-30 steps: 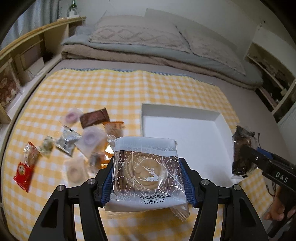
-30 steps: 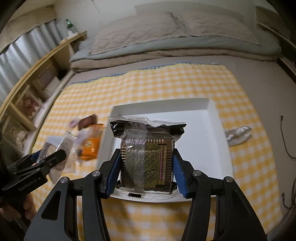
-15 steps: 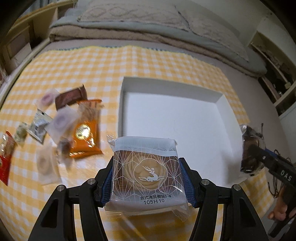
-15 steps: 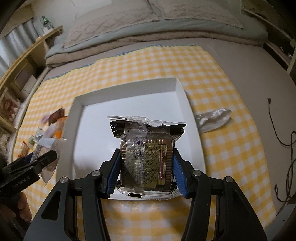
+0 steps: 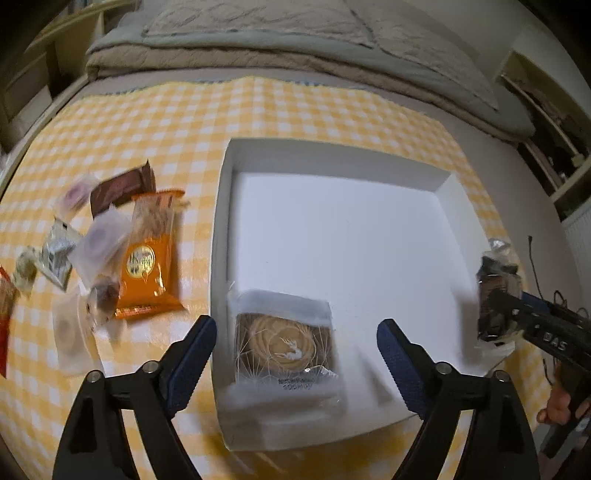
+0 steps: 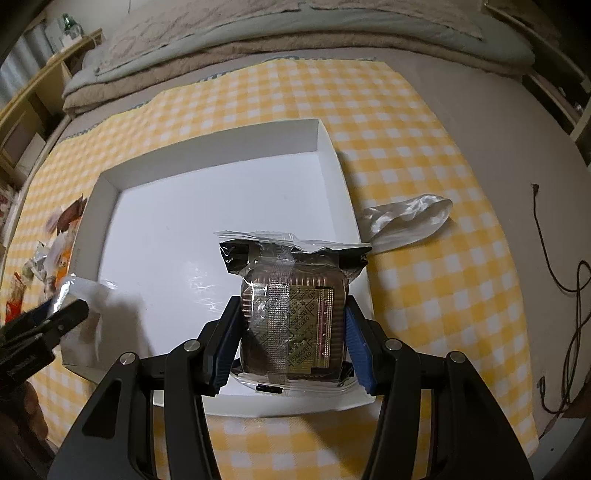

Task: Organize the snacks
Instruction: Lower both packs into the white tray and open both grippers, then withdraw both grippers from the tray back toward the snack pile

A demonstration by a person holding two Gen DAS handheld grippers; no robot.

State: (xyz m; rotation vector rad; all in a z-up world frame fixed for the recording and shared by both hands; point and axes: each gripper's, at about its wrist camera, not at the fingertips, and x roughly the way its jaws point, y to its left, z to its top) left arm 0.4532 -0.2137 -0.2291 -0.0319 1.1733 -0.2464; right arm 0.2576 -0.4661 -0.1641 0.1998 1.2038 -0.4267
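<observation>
A white shallow box lies on a yellow checked cloth. My left gripper hangs over its near left corner with its jaws opening, clear of the deer-print cake packet, which lies blurred in that corner of the box below them. My right gripper is shut on a dark clear-wrapped cookie pack above the box's near right part. In the left wrist view that pack shows at the right edge.
Several loose snacks lie left of the box, among them an orange packet and a brown bar. A crumpled clear wrapper lies right of the box. Bedding lies beyond the cloth. A black cable runs on the floor.
The left jaws have spread and let go of the deer-print packet, which dropped into the box's corner. Both grippers have come lower and closer over the box; the right still holds its pack.
</observation>
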